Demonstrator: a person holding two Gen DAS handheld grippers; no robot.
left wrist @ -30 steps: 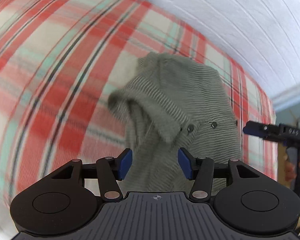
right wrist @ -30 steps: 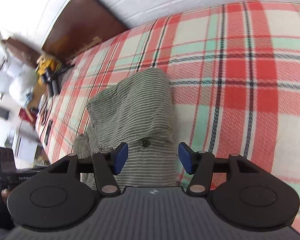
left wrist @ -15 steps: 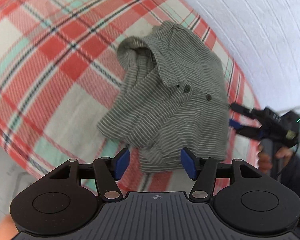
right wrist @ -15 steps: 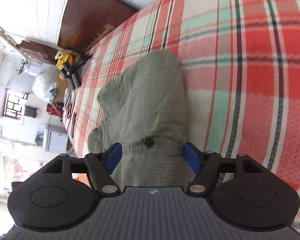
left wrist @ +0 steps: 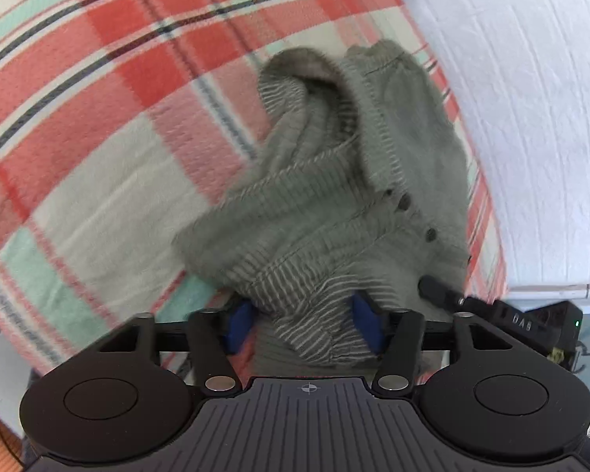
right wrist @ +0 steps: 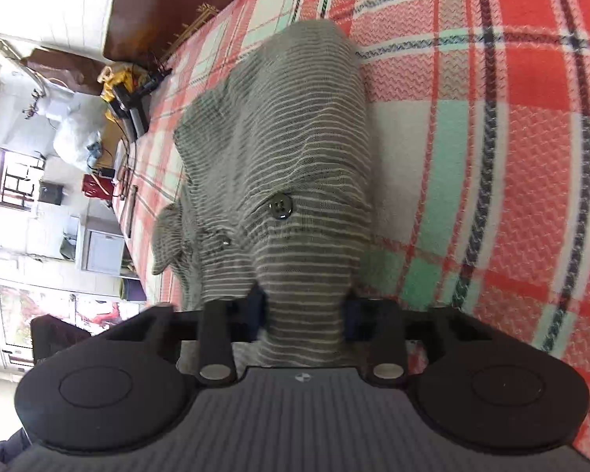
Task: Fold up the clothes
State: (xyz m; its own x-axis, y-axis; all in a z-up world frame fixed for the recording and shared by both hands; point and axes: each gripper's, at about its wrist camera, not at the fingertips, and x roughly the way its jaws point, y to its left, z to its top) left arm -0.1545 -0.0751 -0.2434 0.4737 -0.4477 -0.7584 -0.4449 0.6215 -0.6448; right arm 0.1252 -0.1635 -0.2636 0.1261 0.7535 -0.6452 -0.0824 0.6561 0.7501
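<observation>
**Plaid bed, striped shirt, two grippers closing on its near edge**

Bedspread (left wrist: 98, 126) in red, cream and mint plaid fills most of both views, stretched over a bed that meets a white wall (left wrist: 531, 118) on one side. In the right wrist view a dark brown headboard (right wrist: 157, 8) stands at the far end, and a clutter of yellow and black items (right wrist: 122, 86) lies along the bed's far edge.

On the bedspread lies the grey shirt (left wrist: 354, 196) with thin white stripes, rumpled and partly doubled over itself, its collar end bunched away from the cameras. Its near edge hangs toward both grippers.

The left gripper (left wrist: 301, 324) has a fold of the shirt's striped hem between its blue pads (left wrist: 238, 326); its jaws are closing, and the cloth fills the gap and touches both pads. The right gripper (right wrist: 305, 310) likewise has a band of the shirt bunched between its fingers, jaws closing, the cloth pinched narrow where it passes between them. In the left wrist view the right gripper's dark fingertip lies against the shirt's edge at right.

Small dark buttons (right wrist: 279, 205) run along the shirt's placket, one sharp and close in the right wrist view.
</observation>
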